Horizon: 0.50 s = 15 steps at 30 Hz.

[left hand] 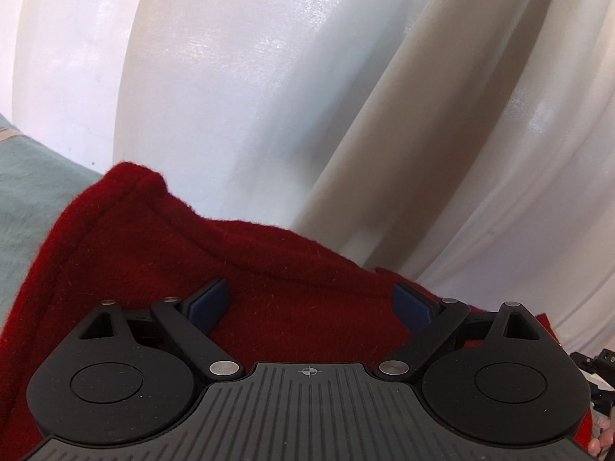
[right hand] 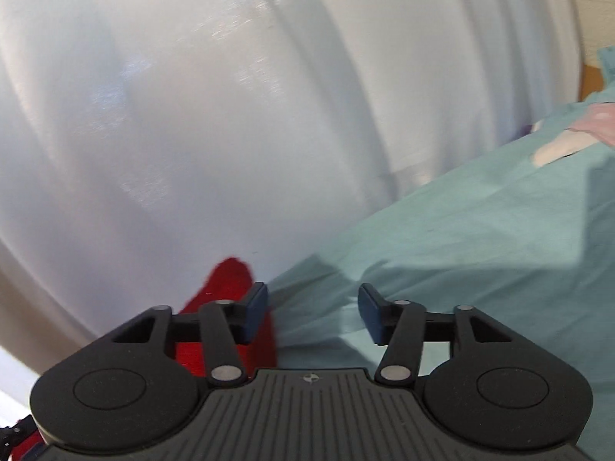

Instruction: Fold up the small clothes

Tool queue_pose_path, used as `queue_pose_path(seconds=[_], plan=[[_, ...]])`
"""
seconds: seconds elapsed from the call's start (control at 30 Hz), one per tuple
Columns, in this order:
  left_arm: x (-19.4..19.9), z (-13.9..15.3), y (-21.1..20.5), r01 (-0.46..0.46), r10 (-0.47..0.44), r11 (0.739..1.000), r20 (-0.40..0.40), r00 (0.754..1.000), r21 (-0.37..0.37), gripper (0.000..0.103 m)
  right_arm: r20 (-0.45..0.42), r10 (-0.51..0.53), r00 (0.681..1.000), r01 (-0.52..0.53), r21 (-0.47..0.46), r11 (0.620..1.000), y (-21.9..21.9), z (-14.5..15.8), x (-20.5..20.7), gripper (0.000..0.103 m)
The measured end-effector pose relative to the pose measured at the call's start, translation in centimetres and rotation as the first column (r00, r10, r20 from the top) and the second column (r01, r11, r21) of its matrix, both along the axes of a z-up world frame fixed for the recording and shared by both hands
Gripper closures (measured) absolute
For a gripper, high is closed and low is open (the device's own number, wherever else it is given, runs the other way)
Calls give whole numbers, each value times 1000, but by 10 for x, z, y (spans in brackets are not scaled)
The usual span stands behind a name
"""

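Red fleece garment (left hand: 161, 265): lay on the pale green sheet (right hand: 480, 230), close against the white panelled wall (left hand: 230, 77) at the far side. In the left wrist view, spread wide across the near ground, with a stitched hem running up to a raised corner at far left. Bunched in low folds toward the right.

Left gripper (left hand: 309, 301): hovered over the red cloth, jaws spread wide, blue pads (left hand: 211, 303) standing well apart. Cloth seen between and beyond them, not pinched by either pad. Fingertips of a hand (left hand: 603, 438) just visible at the near right corner.

Right gripper (right hand: 312, 313): jaws parted about halfway, nothing between them but green sheet. Left pad (right hand: 255, 313) in line with an upright fold of the red garment; touching it or merely in front, impossible to tell. Right wrist view blurred.

Pink and cream cloth (right hand: 569, 134): lay far right on the sheet, well apart from the red garment.
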<state>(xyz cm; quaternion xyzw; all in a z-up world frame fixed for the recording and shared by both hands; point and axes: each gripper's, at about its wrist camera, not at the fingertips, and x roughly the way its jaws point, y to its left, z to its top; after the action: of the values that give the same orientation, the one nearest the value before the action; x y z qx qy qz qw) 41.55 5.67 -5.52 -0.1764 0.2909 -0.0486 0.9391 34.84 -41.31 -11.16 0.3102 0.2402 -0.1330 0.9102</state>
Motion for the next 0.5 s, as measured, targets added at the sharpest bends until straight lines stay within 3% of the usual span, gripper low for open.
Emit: queue_pose_path(seconds=[0.1,0.13,0.23,0.33,0.43,0.5], plan=[[-17,14,18,-49,49,998,12,999,37,6,-33,32,999,-38,-190,981,7,12,-32,49],[-25,18,27,-96,95,994,21,995,51,2,-7,57,998,-57,-239,969,13,17,-46,49],[-52,25,55,-217,214,974,50,975,70,1,53,120,991,-96,-331,939,30,35,-93,49],[-70,31,62,-236,234,971,61,970,36,1,99,209,973,-163,-350,923,55,50,-104,49],[-73,37,43,-147,144,989,93,985,22,1,127,338,933,-285,-315,905,89,54,-93,49],[-65,28,28,-91,88,995,73,993,42,0,122,431,894,-387,-273,881,124,54,-87,49]])
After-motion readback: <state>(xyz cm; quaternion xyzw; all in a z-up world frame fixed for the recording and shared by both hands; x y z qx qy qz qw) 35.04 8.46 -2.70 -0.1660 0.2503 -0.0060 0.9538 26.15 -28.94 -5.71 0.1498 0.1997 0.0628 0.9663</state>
